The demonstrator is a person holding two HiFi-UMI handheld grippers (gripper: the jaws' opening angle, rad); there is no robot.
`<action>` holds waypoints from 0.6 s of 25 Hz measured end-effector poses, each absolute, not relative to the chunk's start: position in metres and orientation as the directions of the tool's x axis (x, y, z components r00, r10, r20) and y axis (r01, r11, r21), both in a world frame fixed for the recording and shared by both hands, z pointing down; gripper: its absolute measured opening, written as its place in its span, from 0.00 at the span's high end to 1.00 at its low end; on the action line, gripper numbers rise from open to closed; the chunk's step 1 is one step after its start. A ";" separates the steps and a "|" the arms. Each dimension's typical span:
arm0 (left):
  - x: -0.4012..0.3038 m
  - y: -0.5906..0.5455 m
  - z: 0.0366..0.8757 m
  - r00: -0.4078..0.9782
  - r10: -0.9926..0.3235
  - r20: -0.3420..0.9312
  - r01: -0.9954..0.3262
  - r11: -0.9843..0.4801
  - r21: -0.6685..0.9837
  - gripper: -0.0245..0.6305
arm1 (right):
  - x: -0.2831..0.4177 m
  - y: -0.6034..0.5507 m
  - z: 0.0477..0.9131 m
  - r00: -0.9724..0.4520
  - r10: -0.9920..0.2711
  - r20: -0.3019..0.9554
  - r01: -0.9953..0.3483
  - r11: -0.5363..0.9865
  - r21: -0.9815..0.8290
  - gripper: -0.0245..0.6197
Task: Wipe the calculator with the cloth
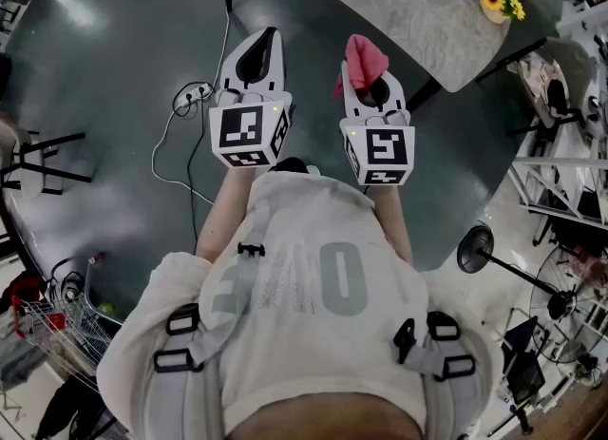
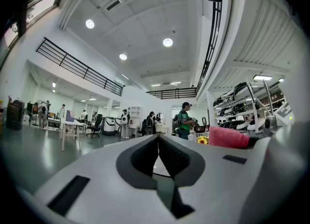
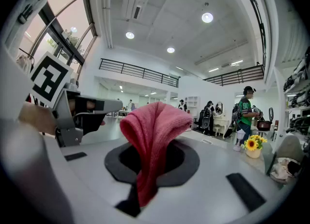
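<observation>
Step, judging: bringing cloth (image 3: 154, 126) to calculator | right hand-held gripper (image 1: 370, 86): pinching cloth, fold flopping loose | left hand-held gripper (image 2: 158, 143): pressed together, holding nothing | calculator: showing in no view, surface (image 1: 399, 1) nearby | doing well: keeping pinch firm, presenting broad fold flat.

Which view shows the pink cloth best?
Right gripper view: the cloth fills the centre, clamped in the right tongs. Head view shows it small, from above, at those tongs' tip. Left gripper view catches only a pink end at right.
</observation>
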State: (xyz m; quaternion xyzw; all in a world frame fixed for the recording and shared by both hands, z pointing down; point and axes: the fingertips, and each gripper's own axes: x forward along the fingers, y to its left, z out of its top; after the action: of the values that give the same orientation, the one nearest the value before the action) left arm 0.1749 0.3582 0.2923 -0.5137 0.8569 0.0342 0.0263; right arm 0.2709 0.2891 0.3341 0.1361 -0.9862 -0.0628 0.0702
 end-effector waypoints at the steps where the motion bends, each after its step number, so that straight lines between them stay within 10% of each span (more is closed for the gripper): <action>1: 0.173 0.358 0.291 -0.470 -0.879 -0.082 -0.883 0.469 0.028 0.93 | 0.270 0.288 0.332 -0.952 -0.282 0.115 -0.265 0.954 0.141 0.88; 15: 0.159 0.339 0.297 -0.489 -0.869 -0.069 -0.872 0.486 0.057 0.93 | 0.265 0.258 0.333 -0.945 -0.301 0.131 -0.288 0.951 0.112 0.88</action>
State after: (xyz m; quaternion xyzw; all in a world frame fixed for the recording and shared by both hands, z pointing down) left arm 0.1589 0.3392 0.2974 -0.5050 0.8620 0.0422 0.0153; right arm 0.2654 0.2583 0.3331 0.1494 -0.9850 -0.0457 0.0735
